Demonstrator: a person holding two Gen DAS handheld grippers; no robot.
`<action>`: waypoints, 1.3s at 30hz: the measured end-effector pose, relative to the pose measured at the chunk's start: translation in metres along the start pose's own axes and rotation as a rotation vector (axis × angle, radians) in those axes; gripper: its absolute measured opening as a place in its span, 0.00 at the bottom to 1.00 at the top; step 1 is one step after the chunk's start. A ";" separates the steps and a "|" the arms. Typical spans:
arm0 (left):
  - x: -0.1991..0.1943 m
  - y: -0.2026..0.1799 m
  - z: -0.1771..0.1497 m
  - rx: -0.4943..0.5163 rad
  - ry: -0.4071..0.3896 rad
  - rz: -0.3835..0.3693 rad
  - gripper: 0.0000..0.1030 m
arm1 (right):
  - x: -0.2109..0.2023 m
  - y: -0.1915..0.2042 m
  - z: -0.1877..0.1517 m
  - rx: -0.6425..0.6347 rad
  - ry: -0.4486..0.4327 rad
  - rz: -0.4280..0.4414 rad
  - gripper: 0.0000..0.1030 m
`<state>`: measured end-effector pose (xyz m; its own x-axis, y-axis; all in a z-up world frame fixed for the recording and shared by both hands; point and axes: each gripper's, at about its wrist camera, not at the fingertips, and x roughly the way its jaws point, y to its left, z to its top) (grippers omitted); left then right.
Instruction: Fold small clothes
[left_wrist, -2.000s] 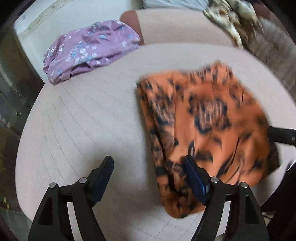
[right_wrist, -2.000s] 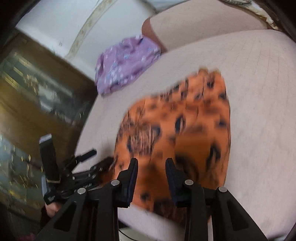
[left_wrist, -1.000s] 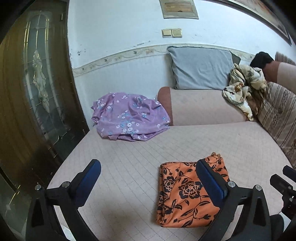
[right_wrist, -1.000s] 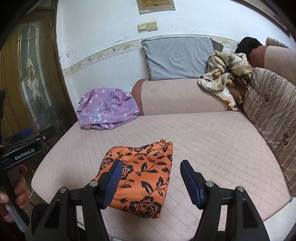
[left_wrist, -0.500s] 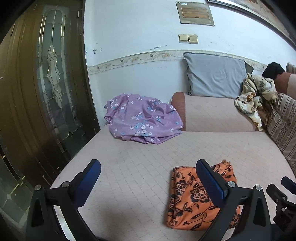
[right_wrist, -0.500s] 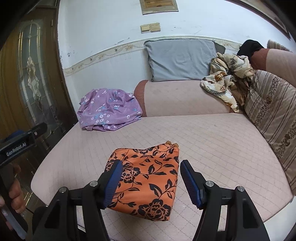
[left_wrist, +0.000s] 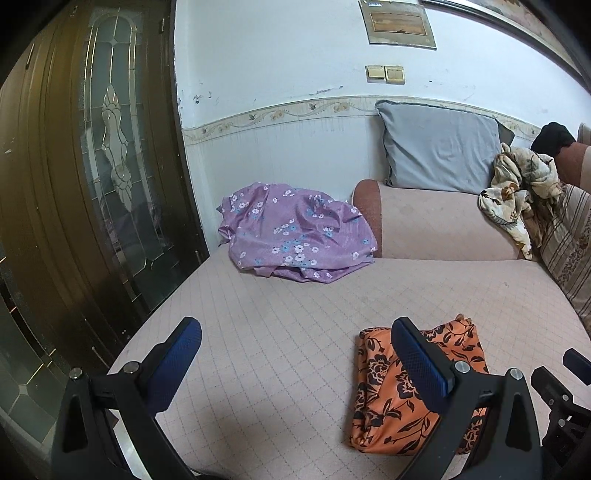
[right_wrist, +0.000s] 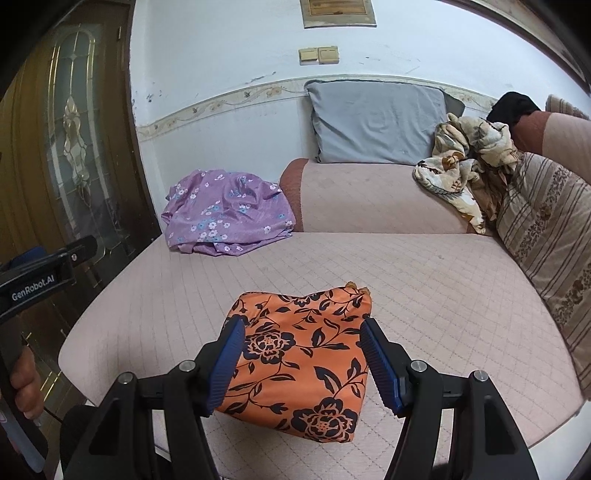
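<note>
A folded orange garment with black flowers (right_wrist: 301, 354) lies near the front edge of the pink quilted sofa seat (right_wrist: 424, 295). My right gripper (right_wrist: 303, 363) hovers above it, open, with nothing between its blue pads. In the left wrist view the same orange garment (left_wrist: 417, 384) sits at the lower right, partly behind one blue pad. My left gripper (left_wrist: 295, 363) is open wide over bare seat to the left of it, holding nothing. A crumpled purple flowered garment (left_wrist: 295, 236) lies at the seat's far left corner, well beyond both grippers.
A grey pillow (right_wrist: 376, 122) leans on the wall behind the sofa's back rest. A cream flowered cloth (right_wrist: 465, 166) is heaped at the back right beside a striped cushion (right_wrist: 550, 236). A dark wooden door with glass (left_wrist: 92, 184) stands left. A person's hand (right_wrist: 22, 384) holds the left tool.
Both grippers have drifted sideways a little, so the orange garment sits further right in the left wrist view. Both stay open. The orange garment lies still.
</note>
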<state>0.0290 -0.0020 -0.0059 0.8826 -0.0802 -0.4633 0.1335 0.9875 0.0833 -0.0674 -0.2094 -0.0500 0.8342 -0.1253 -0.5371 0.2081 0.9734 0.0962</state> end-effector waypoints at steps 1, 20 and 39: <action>0.000 0.000 0.000 0.001 -0.001 0.001 0.99 | 0.000 0.000 0.000 0.000 -0.001 0.000 0.67; 0.005 0.007 -0.005 -0.010 0.019 -0.014 0.99 | -0.004 0.003 0.001 -0.003 -0.012 -0.008 0.67; 0.016 0.026 -0.014 -0.055 0.043 -0.030 0.99 | -0.007 0.019 0.012 -0.033 -0.044 -0.006 0.67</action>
<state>0.0401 0.0244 -0.0233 0.8582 -0.1049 -0.5026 0.1335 0.9908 0.0210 -0.0630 -0.1919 -0.0344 0.8547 -0.1384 -0.5002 0.1967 0.9783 0.0653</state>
